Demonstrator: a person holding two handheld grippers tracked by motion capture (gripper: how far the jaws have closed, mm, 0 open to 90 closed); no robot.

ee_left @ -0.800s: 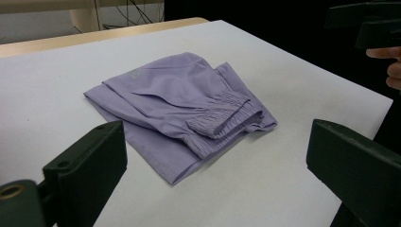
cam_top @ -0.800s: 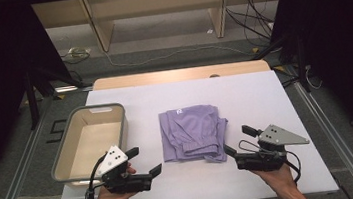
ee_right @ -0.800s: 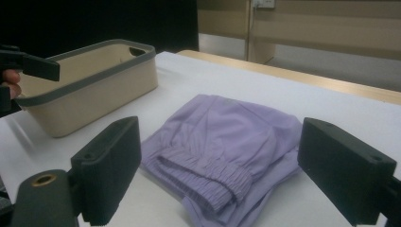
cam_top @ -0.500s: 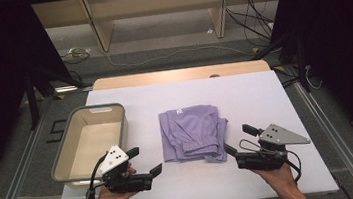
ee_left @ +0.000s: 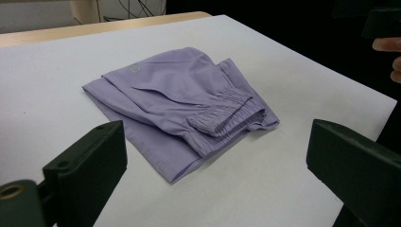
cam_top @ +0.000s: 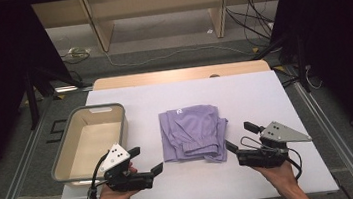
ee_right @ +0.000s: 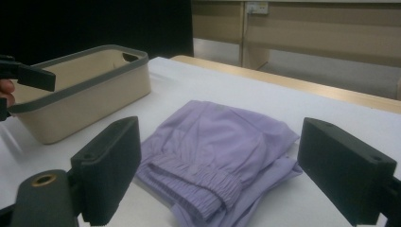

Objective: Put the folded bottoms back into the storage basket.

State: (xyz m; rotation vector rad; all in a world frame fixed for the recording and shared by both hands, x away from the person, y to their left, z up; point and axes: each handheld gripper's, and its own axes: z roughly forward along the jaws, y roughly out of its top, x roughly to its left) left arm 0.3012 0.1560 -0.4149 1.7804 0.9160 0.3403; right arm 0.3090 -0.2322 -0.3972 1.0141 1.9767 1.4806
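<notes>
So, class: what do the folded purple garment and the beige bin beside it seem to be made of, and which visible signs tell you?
Folded purple garment: thin woven cloth, matte, probably cotton or a blend; soft creases and a gathered elastic waistband suggest so.
Beige bin: likely moulded plastic, smooth with a slight sheen; its rigid walls, grey rim and cut-out handle point that way.

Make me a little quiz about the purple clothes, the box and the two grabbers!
1. True or false: the folded purple garment lies inside the beige bin.
2. Which gripper is nearer the bin? A) left gripper B) right gripper
3. What are both grippers holding?

Key
1. False: it lies on the white table, beside the bin.
2. A
3. Nothing: both stand open, jaws pointing at the garment from either side.
</notes>
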